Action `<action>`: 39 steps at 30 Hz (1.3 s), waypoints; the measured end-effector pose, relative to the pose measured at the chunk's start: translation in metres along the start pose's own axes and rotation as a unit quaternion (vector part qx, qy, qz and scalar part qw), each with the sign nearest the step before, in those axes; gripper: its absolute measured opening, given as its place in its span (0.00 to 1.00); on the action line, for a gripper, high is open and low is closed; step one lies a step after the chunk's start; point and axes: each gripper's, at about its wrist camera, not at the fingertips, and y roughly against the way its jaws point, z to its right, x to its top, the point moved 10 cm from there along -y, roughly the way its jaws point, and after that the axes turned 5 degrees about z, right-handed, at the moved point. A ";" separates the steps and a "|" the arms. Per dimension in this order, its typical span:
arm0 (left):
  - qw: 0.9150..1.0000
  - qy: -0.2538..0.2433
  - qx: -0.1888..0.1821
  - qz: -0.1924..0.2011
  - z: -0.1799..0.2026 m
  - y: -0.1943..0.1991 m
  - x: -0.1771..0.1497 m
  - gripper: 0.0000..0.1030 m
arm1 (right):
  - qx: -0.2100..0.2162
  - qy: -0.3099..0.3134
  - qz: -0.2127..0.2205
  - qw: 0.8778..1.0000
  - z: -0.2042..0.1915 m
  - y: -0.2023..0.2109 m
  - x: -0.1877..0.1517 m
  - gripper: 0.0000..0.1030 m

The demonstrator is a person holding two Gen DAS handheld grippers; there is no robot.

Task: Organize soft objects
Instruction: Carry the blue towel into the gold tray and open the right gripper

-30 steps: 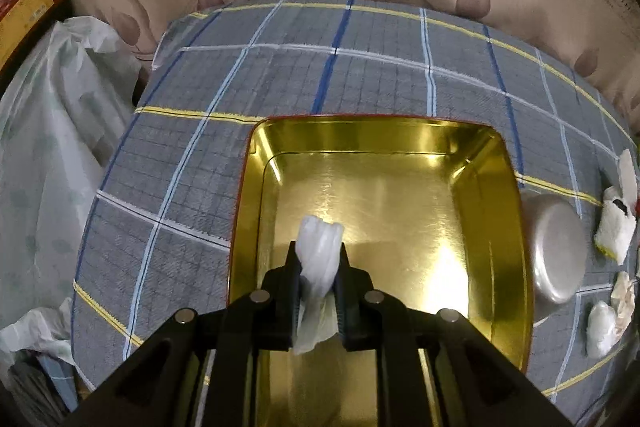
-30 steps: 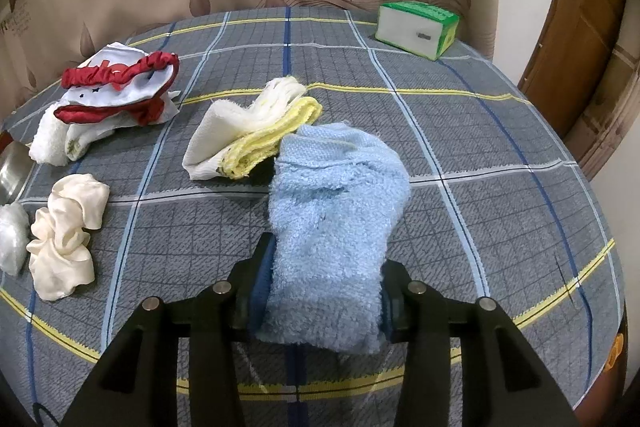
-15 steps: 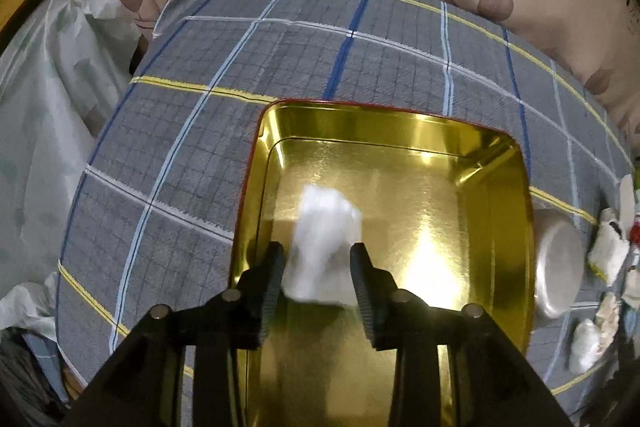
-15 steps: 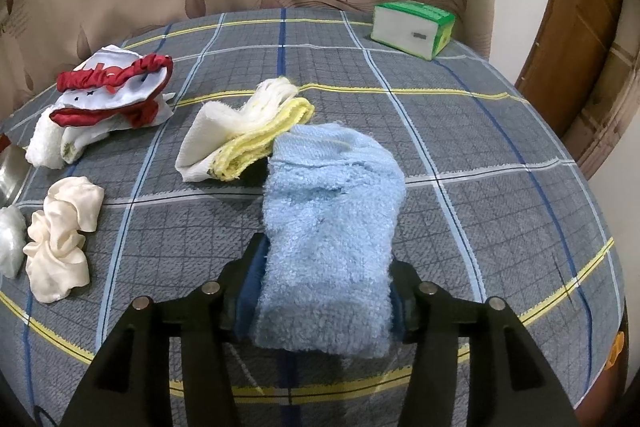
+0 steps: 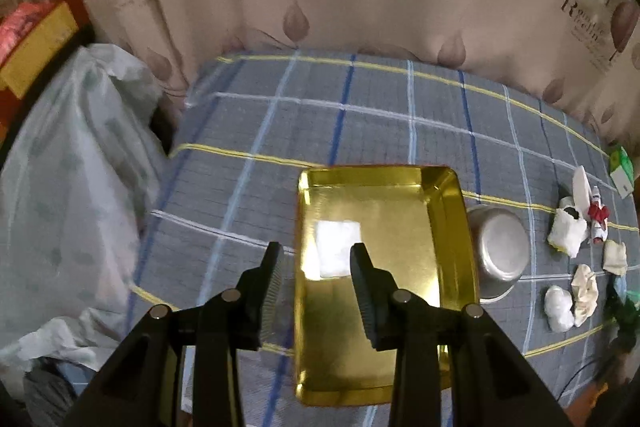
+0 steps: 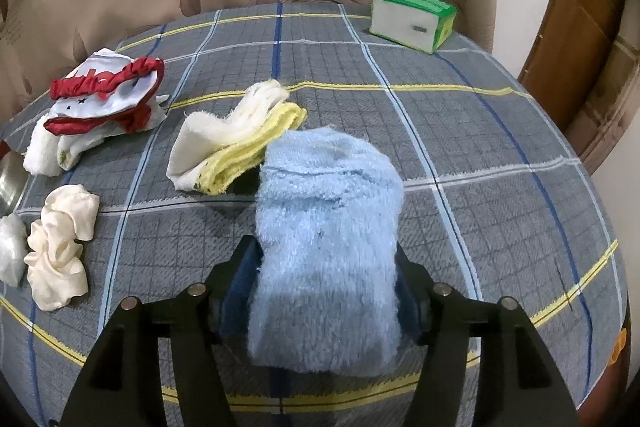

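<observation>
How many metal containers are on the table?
2: a gold tray with a white cloth inside it, and a silver bowl beside its right edge. Others may be out of view.

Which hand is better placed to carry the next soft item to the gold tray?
Right, probably: the right gripper has the blue fluffy cloth between its opening jaws, while the left gripper hangs empty above the gold tray.

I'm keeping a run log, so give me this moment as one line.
left gripper: open, empty, above gold tray | white cloth: in tray | right gripper: jaws opening, blue towel between them
</observation>
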 end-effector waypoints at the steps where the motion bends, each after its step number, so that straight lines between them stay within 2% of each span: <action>1: 1.000 -0.001 0.004 0.009 -0.002 0.005 -0.002 0.34 | 0.001 -0.002 -0.001 1.000 0.000 -0.001 0.000 0.58; 7: 0.999 0.004 0.033 0.024 -0.008 0.001 -0.032 0.34 | 0.009 -0.024 -0.012 1.000 0.001 -0.001 0.002 0.56; 11: 0.998 0.004 0.052 0.041 -0.008 0.000 -0.049 0.34 | -0.007 -0.009 -0.016 1.000 -0.001 0.001 0.003 0.34; 14: 0.997 0.029 0.058 0.047 -0.011 0.001 -0.060 0.34 | -0.017 -0.006 -0.019 1.000 -0.003 0.004 0.002 0.27; 16: 0.996 0.052 0.052 0.048 -0.013 0.000 -0.066 0.34 | -0.029 0.004 -0.025 0.999 -0.005 0.010 -0.002 0.27; 19: 0.995 0.070 0.059 0.049 -0.017 -0.002 -0.073 0.34 | -0.024 0.006 -0.043 0.999 -0.011 0.024 -0.012 0.26; 24: 0.992 0.085 0.077 0.045 -0.024 -0.009 -0.083 0.34 | 0.007 0.028 -0.065 0.997 -0.034 0.061 -0.029 0.26; 27: 0.992 0.100 0.066 0.039 -0.026 -0.014 -0.089 0.34 | 0.045 0.060 -0.069 0.995 -0.063 0.082 -0.036 0.26; 32: 0.990 0.108 0.080 0.045 -0.035 -0.011 -0.090 0.34 | 0.108 0.119 -0.061 0.985 -0.130 0.104 -0.042 0.26; 35: 0.988 0.117 0.085 0.046 -0.042 -0.008 -0.091 0.34 | 0.150 0.150 -0.052 0.976 -0.178 0.111 -0.038 0.26; 39: 0.986 0.129 0.095 0.045 -0.053 -0.007 -0.097 0.34 | 0.201 0.202 -0.034 0.958 -0.246 0.123 -0.028 0.26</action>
